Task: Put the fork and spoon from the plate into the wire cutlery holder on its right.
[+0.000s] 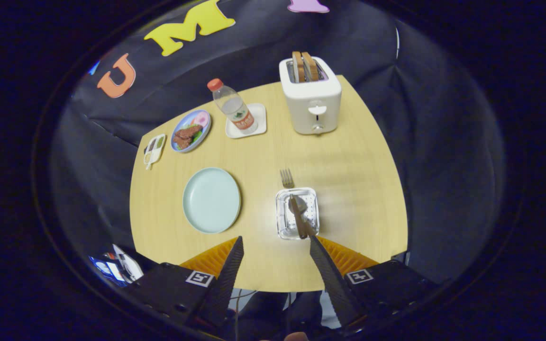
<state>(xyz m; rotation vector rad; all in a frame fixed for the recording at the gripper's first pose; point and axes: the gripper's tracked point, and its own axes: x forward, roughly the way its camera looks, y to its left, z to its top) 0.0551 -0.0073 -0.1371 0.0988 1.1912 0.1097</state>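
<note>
A pale blue plate (211, 200) lies bare on the wooden table (349, 161), ahead and left of my fingers. To its right stands the wire cutlery holder (297, 212), just beyond my right finger. The fork (287, 179) and the spoon (298, 204) both rest inside the holder, the fork's tines sticking out over its far rim. My gripper (277, 248) hangs above the table's near edge, open, with nothing between its fingers.
A white toaster (311, 97) with two slices stands at the table's far side. Left of it a water bottle (233, 106) sits on a white coaster, then a plate of food (191, 130) and a small divided dish (154, 149).
</note>
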